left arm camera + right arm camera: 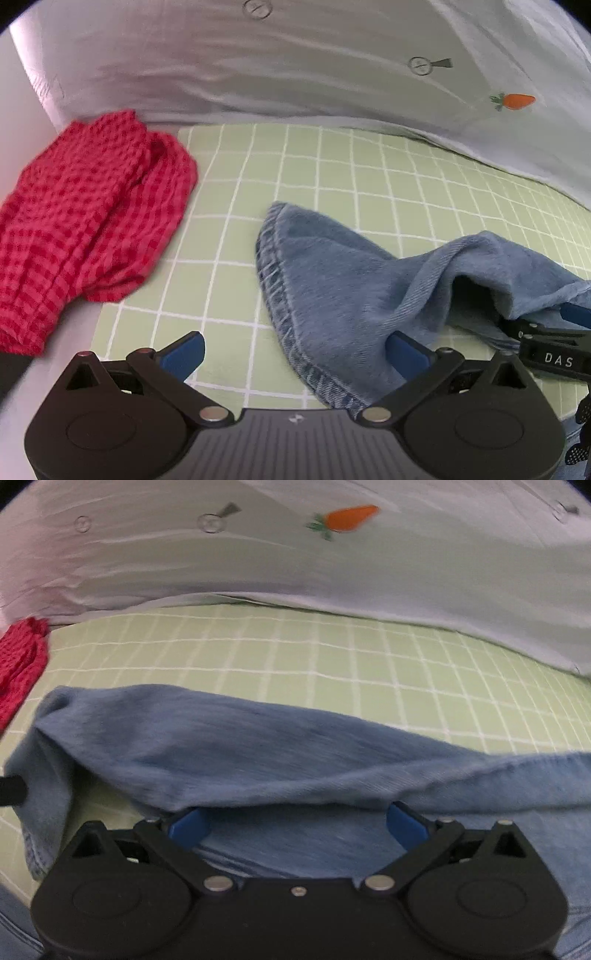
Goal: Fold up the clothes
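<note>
A blue denim garment (332,280) lies partly folded on the green grid mat (258,177). My left gripper (295,354) is open over the mat; its right finger (406,350) touches the denim's stitched hem. The right gripper (554,332) shows at the right edge, its tips under a denim fold. In the right wrist view the denim (258,746) drapes across the mat (332,657). My right gripper (295,827) is open, with the fold's edge lying over both blue fingertips (188,827). A black part of the left gripper (11,790) pokes in at left.
A red checked cloth (88,221) lies crumpled at the mat's left edge, also visible in the right wrist view (22,657). A white sheet with a carrot print (513,101) rises behind the mat, also in the right wrist view (351,517).
</note>
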`<act>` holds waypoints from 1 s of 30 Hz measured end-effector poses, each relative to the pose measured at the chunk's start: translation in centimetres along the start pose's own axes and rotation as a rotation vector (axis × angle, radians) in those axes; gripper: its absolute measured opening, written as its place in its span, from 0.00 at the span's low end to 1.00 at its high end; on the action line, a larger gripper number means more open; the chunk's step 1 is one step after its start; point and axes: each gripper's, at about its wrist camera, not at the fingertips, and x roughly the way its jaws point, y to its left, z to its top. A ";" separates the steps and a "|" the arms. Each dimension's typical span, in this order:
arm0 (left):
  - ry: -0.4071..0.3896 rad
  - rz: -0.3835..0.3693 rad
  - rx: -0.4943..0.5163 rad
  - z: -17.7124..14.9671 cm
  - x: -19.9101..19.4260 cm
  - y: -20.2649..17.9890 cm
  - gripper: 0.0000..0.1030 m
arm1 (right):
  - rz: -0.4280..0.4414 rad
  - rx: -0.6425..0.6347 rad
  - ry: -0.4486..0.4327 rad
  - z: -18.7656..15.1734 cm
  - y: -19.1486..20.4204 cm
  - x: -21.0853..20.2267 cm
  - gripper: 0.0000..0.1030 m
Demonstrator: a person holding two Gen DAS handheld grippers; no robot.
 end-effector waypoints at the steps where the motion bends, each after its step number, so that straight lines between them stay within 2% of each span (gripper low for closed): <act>1: 0.003 -0.002 -0.003 0.0 0.2 0.2 1.00 | 0.009 -0.003 0.000 0.1 0.3 0.0 1.00; 11: 0.028 -0.022 -0.039 -0.8 1.4 1.7 1.00 | 0.059 -0.029 -0.006 1.6 3.0 0.5 0.99; 17: 0.007 -0.016 -0.073 -0.4 0.7 2.9 1.00 | 0.059 -0.039 -0.104 5.1 2.8 -0.1 0.99; 21: -0.005 0.020 -0.098 0.2 0.4 3.8 1.00 | -0.005 -0.015 -0.177 8.7 1.5 1.4 0.97; 24: 0.003 0.030 -0.120 0.4 0.6 4.4 1.00 | -0.072 0.091 -0.206 10.9 -0.4 2.8 0.97; 28: 0.033 0.042 -0.128 0.2 1.6 4.3 1.00 | -0.156 0.123 -0.165 11.1 -1.7 4.0 0.97; 30: 0.043 0.044 -0.119 0.1 2.0 3.9 1.00 | -0.130 0.116 -0.144 9.9 -1.6 3.8 0.97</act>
